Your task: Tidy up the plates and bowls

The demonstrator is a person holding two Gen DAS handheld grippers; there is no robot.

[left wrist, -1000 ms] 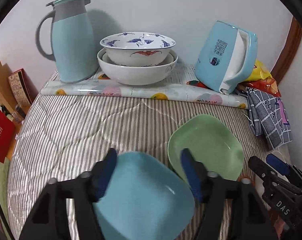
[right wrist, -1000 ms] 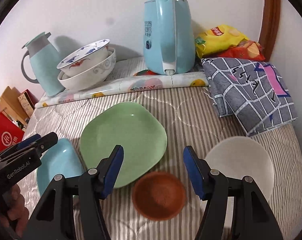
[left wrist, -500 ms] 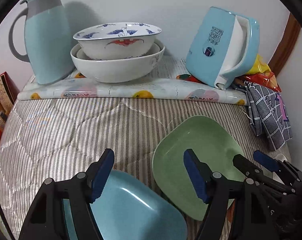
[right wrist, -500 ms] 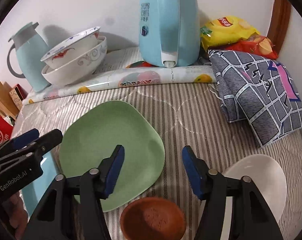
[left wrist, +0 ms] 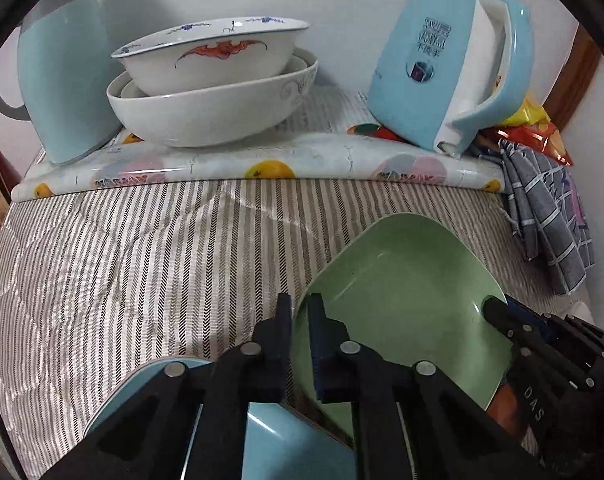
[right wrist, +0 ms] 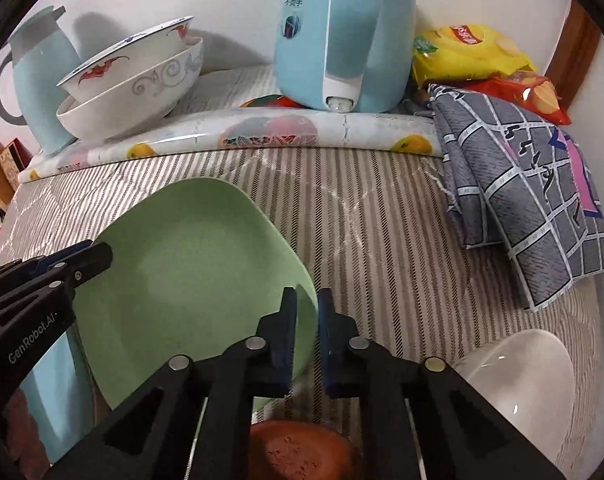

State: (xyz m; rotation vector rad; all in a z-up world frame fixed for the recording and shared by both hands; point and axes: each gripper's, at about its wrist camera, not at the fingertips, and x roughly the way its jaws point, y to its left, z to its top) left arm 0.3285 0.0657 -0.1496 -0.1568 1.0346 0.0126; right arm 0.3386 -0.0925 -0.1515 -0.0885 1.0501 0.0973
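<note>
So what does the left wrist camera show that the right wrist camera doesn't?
Only the left view shows the left tool from behind, closed on the near rim of the green plate.

Only the right view shows the white bowl, the brown dish, the yellow chip bag and the right tool gripping the plate's other edge.

Both show the stacked bowls, kettle, jug, checked cloth and blue plate.

Our left gripper (left wrist: 300,312) and right gripper (right wrist: 307,308) are matte black frames with triangular cut-outs, silver round pivot screws and blue pads (right wrist: 287,336). We see white "GenRobot.AI" and "DAS" lettering on their sides.
</note>
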